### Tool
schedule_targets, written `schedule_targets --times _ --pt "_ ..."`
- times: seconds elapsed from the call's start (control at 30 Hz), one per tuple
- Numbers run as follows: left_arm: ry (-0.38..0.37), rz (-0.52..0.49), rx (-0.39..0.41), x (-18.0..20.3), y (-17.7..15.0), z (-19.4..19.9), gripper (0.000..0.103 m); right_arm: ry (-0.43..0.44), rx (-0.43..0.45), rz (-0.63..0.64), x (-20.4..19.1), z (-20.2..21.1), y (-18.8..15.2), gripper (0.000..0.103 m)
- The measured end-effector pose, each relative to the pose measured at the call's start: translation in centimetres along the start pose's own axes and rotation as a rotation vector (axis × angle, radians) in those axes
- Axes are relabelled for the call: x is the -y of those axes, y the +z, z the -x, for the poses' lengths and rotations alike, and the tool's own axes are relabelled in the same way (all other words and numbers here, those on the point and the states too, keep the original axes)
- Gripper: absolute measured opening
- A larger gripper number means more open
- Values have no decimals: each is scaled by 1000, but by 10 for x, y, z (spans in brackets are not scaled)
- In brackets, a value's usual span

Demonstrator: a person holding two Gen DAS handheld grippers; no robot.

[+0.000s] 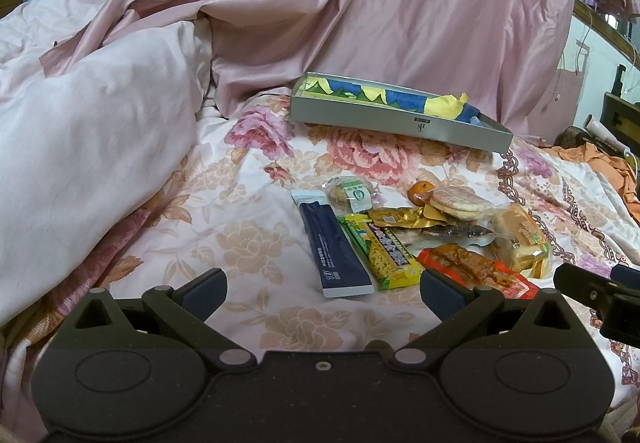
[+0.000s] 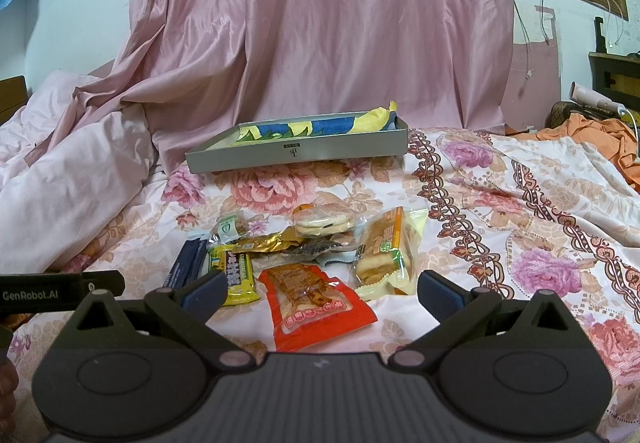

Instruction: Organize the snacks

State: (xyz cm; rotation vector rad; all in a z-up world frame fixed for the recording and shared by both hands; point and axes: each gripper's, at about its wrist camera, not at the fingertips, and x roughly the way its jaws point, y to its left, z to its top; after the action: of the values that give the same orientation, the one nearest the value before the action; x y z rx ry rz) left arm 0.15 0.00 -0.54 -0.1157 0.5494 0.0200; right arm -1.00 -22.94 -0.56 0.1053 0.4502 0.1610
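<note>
A pile of wrapped snacks lies on the floral bedspread (image 1: 248,243): a navy packet (image 1: 336,243), a yellow-green bar (image 1: 384,251), a red packet (image 1: 480,271) (image 2: 316,303), a bread packet (image 1: 520,239) (image 2: 384,251), round crackers (image 1: 460,201) (image 2: 324,223), a cookie (image 1: 352,193) and a small orange (image 1: 420,191). A grey box (image 1: 400,123) (image 2: 296,155) with blue-yellow lining lies behind them. My left gripper (image 1: 322,297) is open, empty, just before the navy packet. My right gripper (image 2: 320,297) is open, empty, above the red packet.
A pink quilt (image 1: 88,123) is heaped on the left. A pink curtain (image 2: 320,23) hangs behind the box. Orange cloth (image 2: 592,139) lies at the far right. The other gripper shows at the left wrist view's right edge (image 1: 600,291).
</note>
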Motion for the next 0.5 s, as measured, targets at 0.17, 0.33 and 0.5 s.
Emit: schedule_targets --times 0.17,0.33,0.5 --pt "0 0 -2 0 0 0 102 -1 -4 2 0 -2 -3 103" --pt "6 -3 -7 -1 -4 -1 102 -2 -6 2 0 -6 -5 103" --pt "11 0 -12 -1 -10 -3 102 -5 -23 6 -2 -8 -6 103"
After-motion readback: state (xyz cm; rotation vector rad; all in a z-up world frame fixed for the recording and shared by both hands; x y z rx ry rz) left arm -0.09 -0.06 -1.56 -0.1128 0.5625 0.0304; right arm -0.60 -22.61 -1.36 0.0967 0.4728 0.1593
